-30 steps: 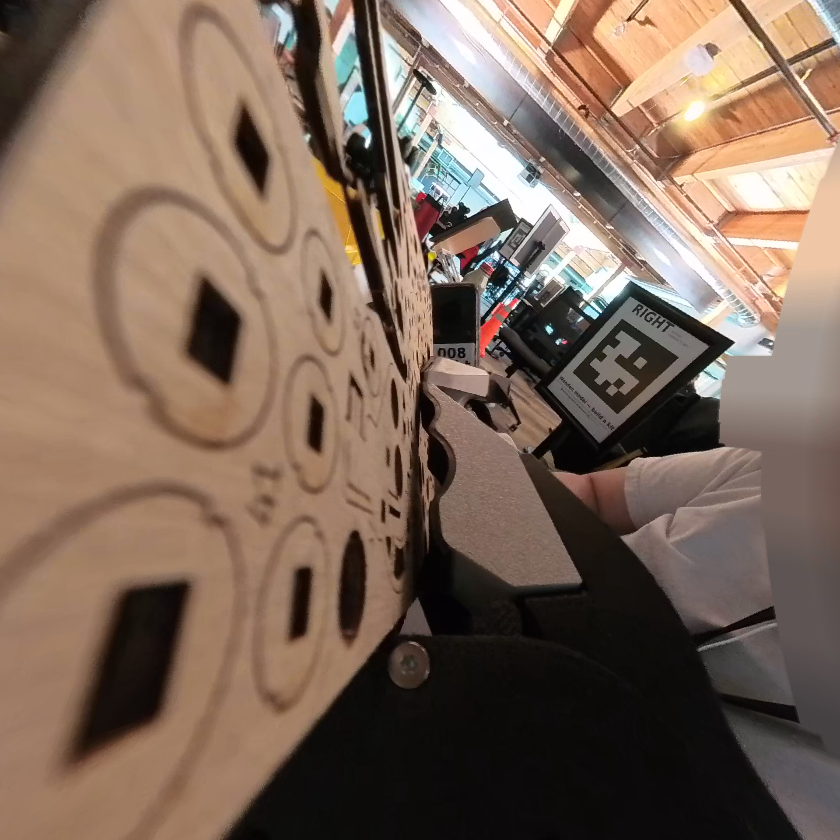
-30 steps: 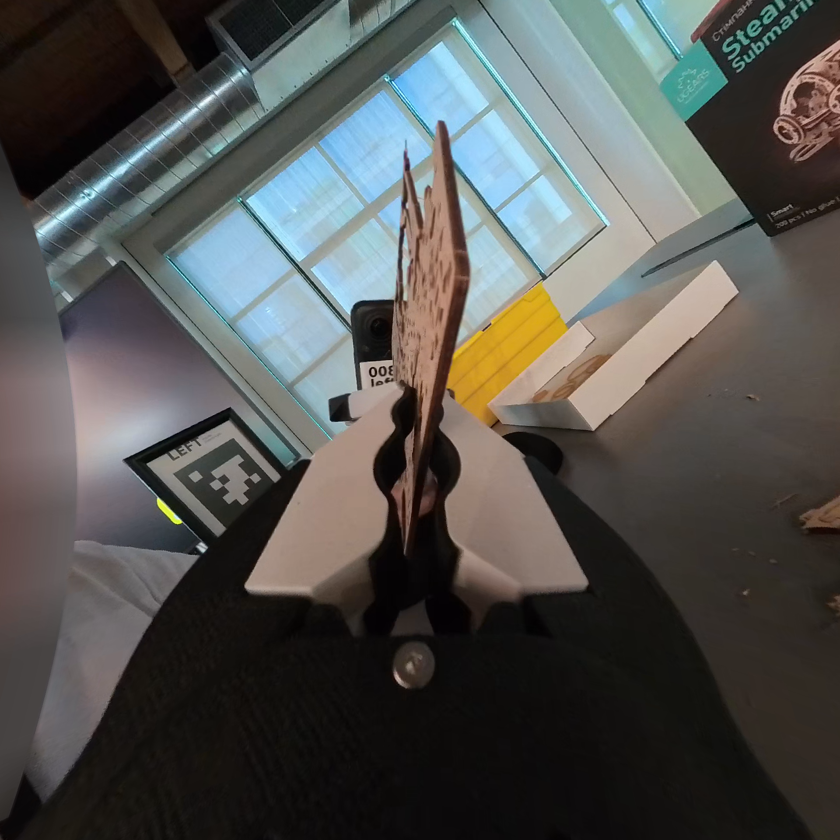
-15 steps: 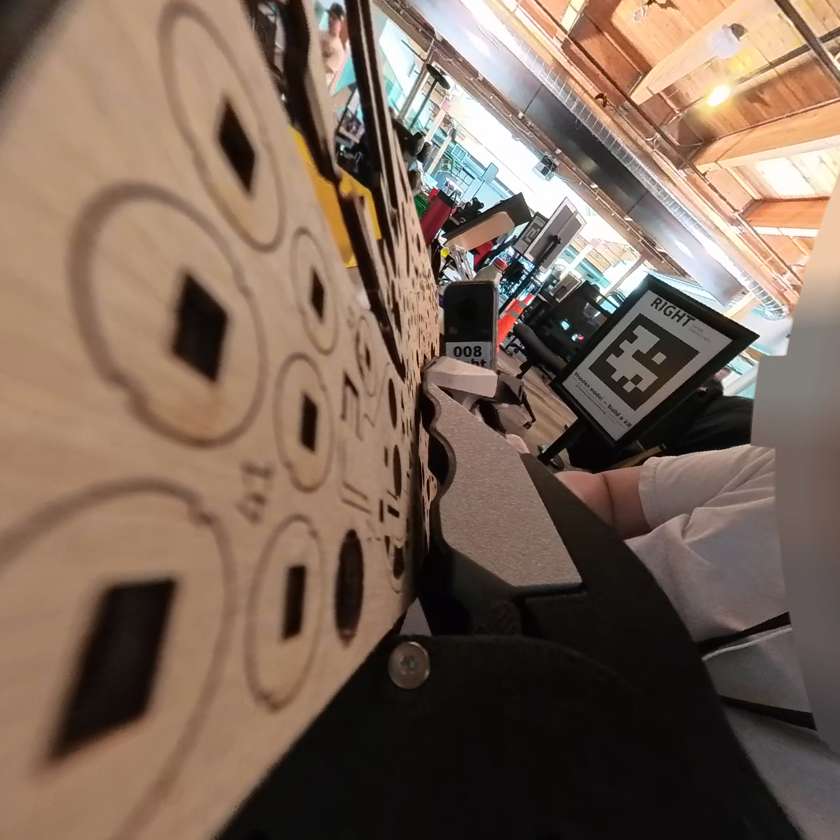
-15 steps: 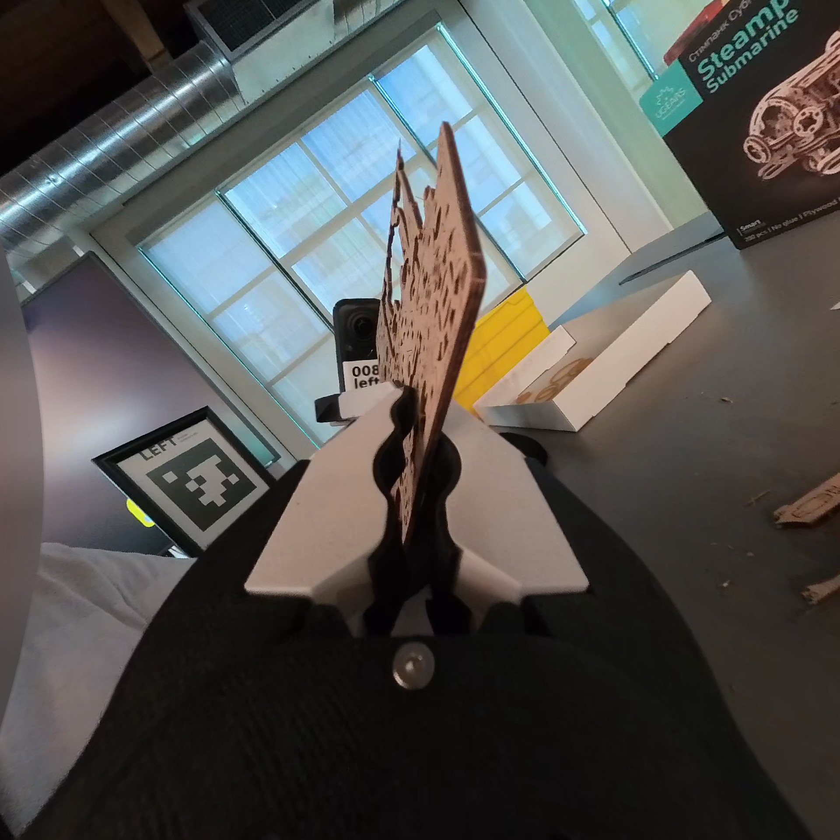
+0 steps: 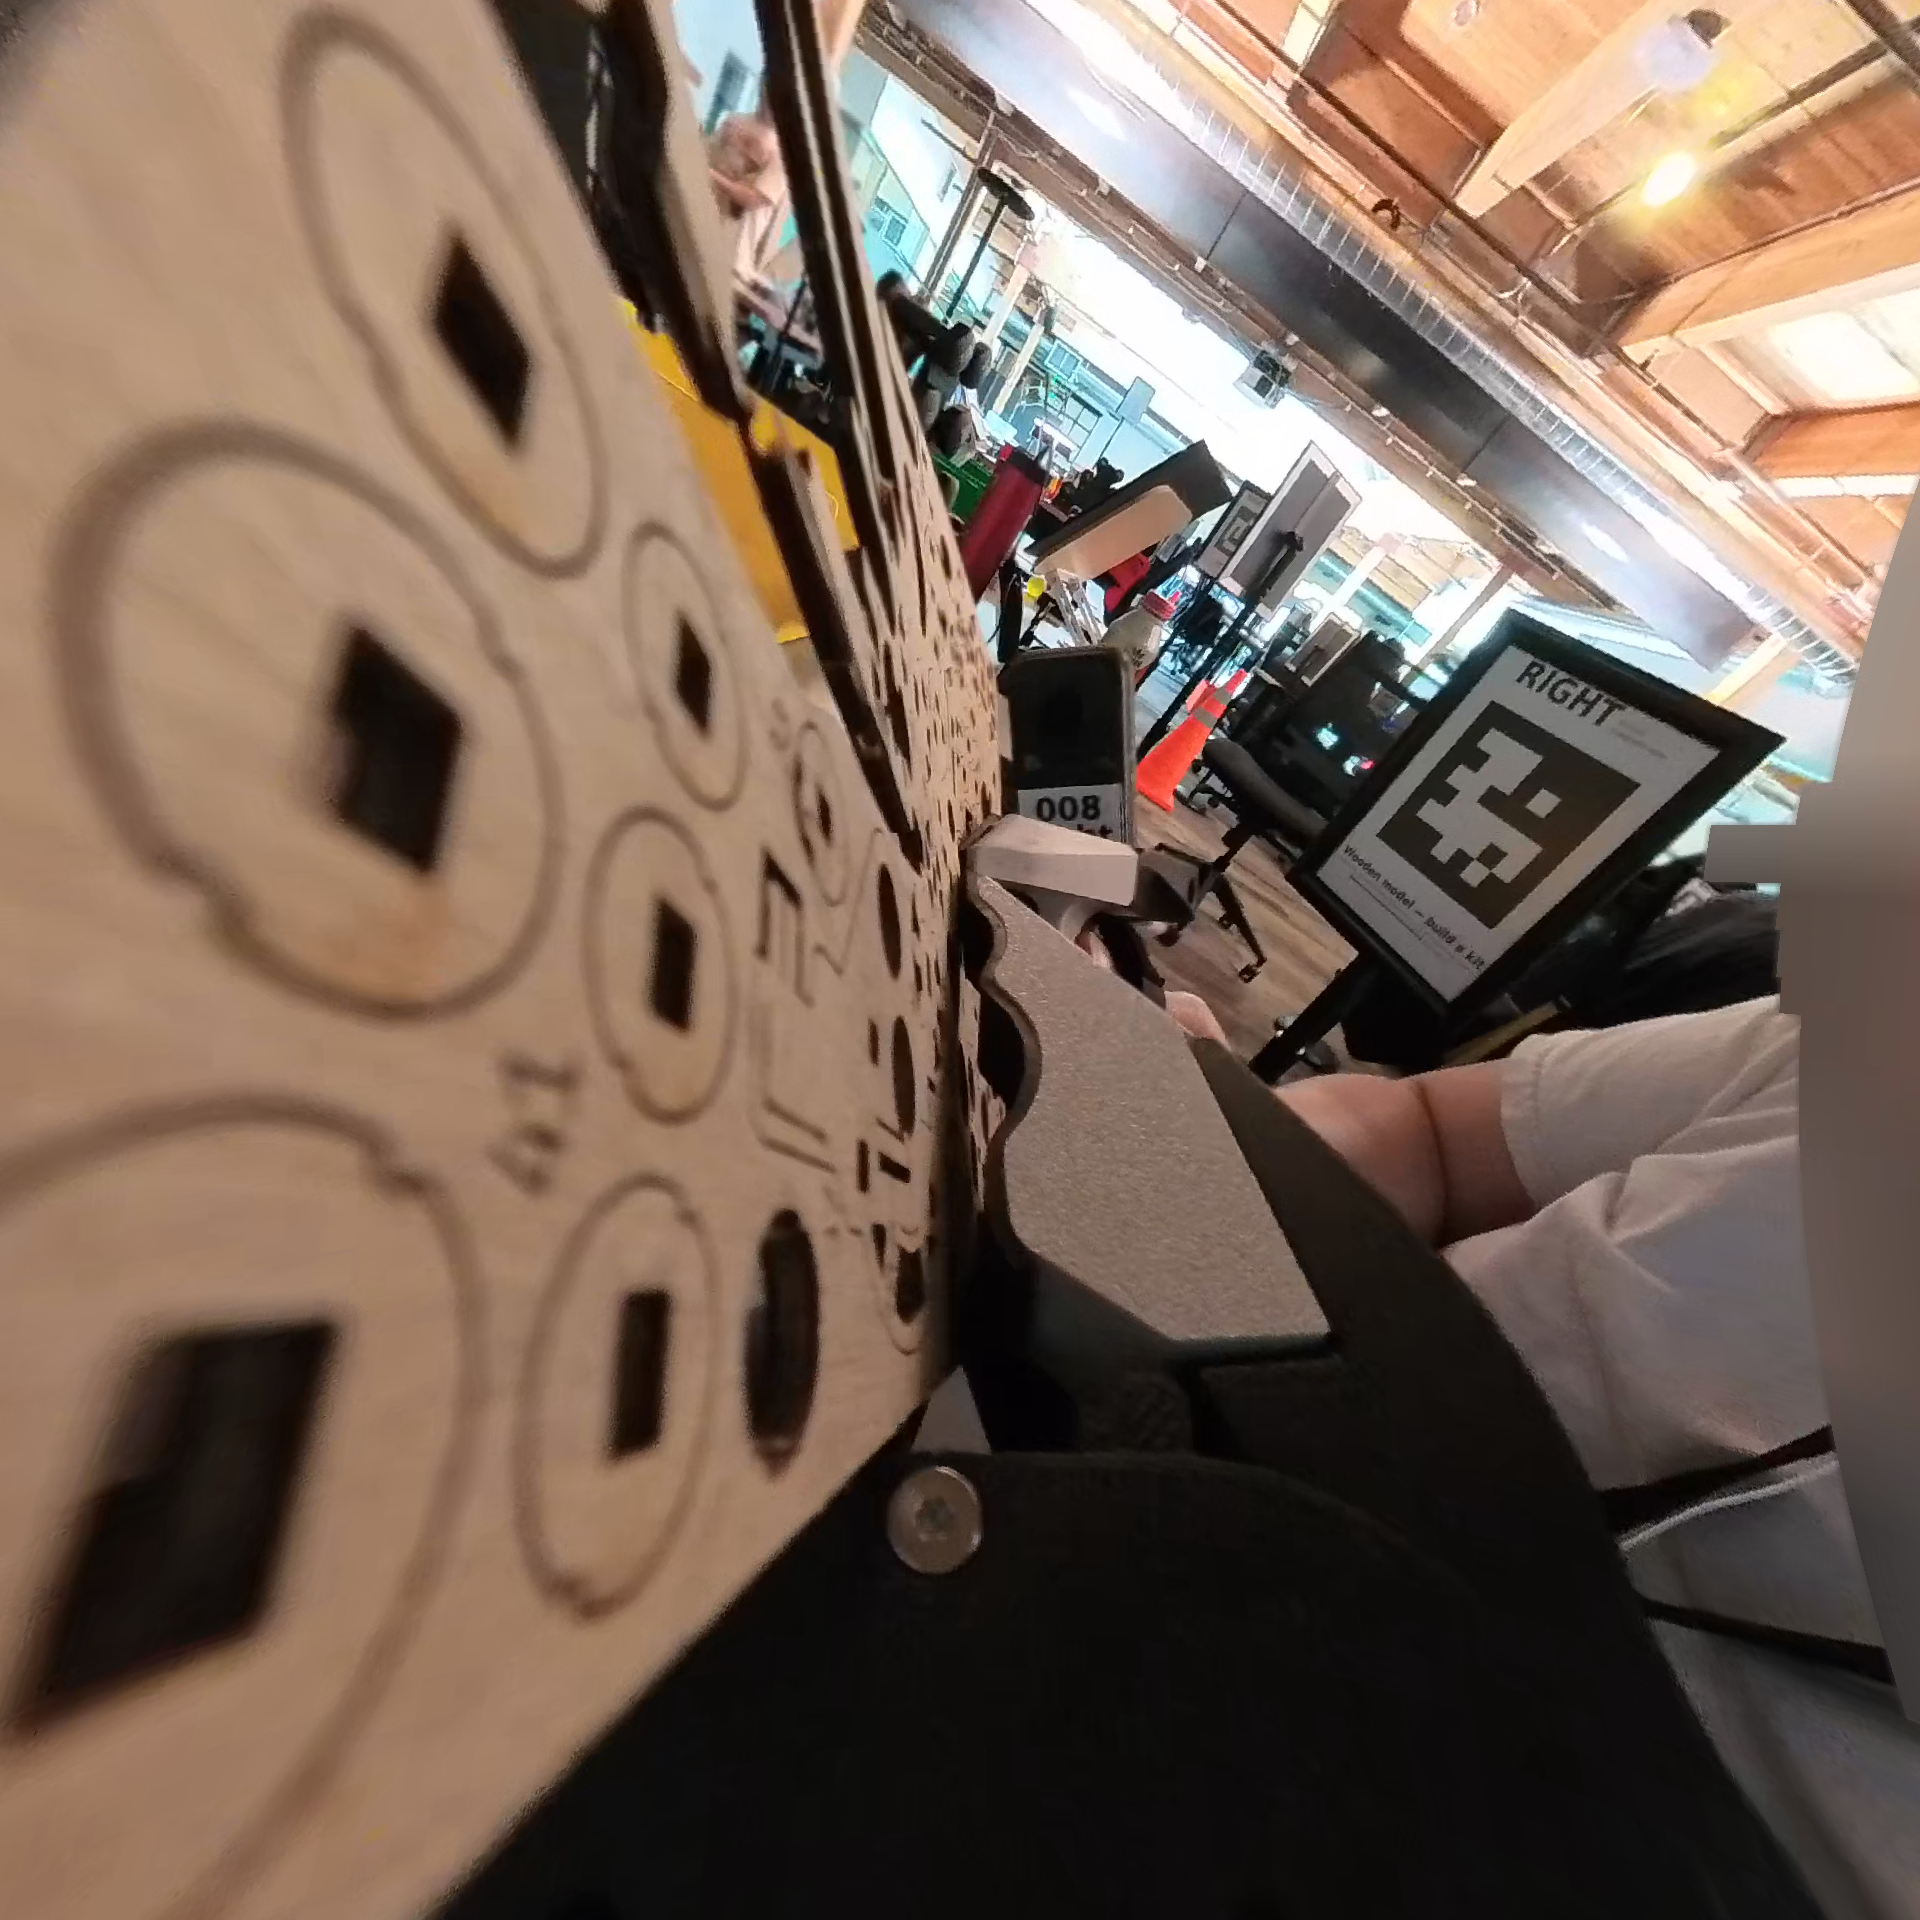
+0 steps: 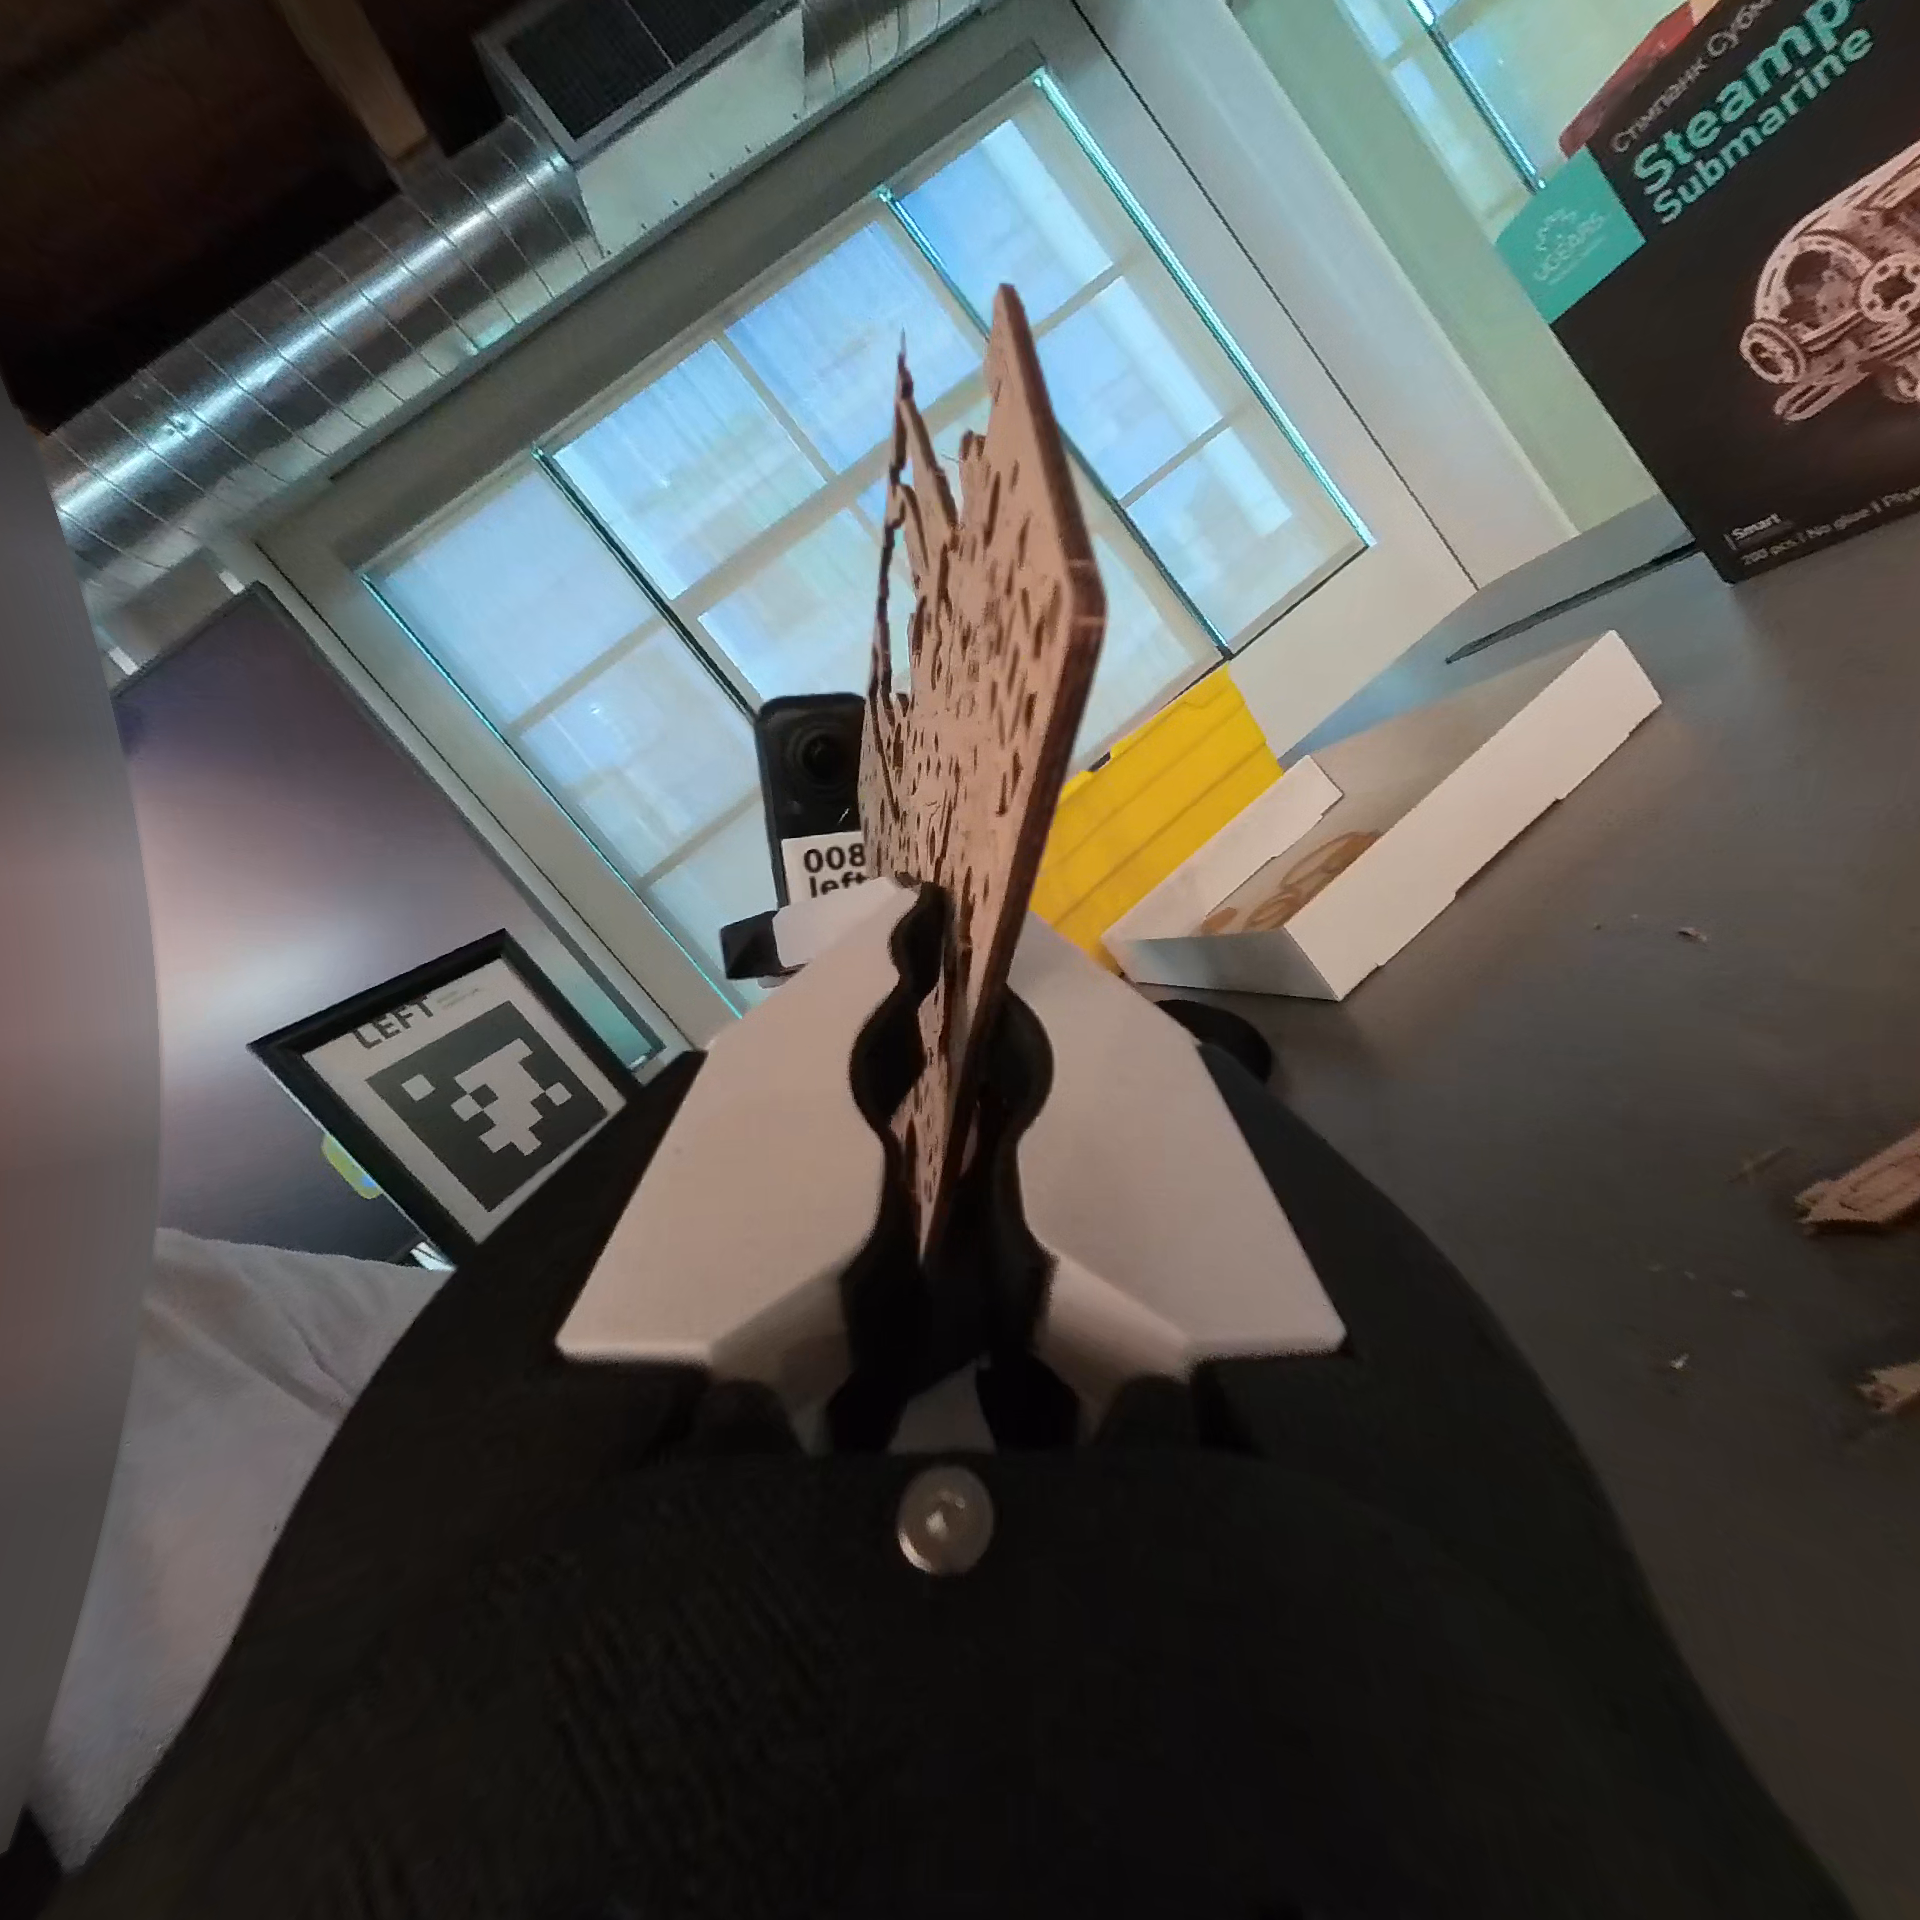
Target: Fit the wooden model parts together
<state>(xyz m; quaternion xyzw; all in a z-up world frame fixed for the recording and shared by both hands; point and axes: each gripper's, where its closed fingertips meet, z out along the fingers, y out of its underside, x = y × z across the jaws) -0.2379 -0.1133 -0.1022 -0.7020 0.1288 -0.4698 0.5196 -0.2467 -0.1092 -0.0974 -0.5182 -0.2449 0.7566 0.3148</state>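
Scraps of wood (image 6: 1860,1205) litter your dark table (image 6: 1558,1039); both grippers (image 6: 951,1101) (image 5: 961,1091) clamp the laser-cut plywood sheet (image 6: 977,727), which hides your left gripper's near finger.

- The left wrist view is bright: a ceiling lamp (image 5: 1669,177) glows with glare, and the far hall is overexposed.
- The wooden sheet (image 5: 343,935) very near the lens is blurred.
- In the right wrist view, daylight enters through the big window (image 6: 727,582), so the sheet looks dark against it.
- Straight lines bend at the edges.
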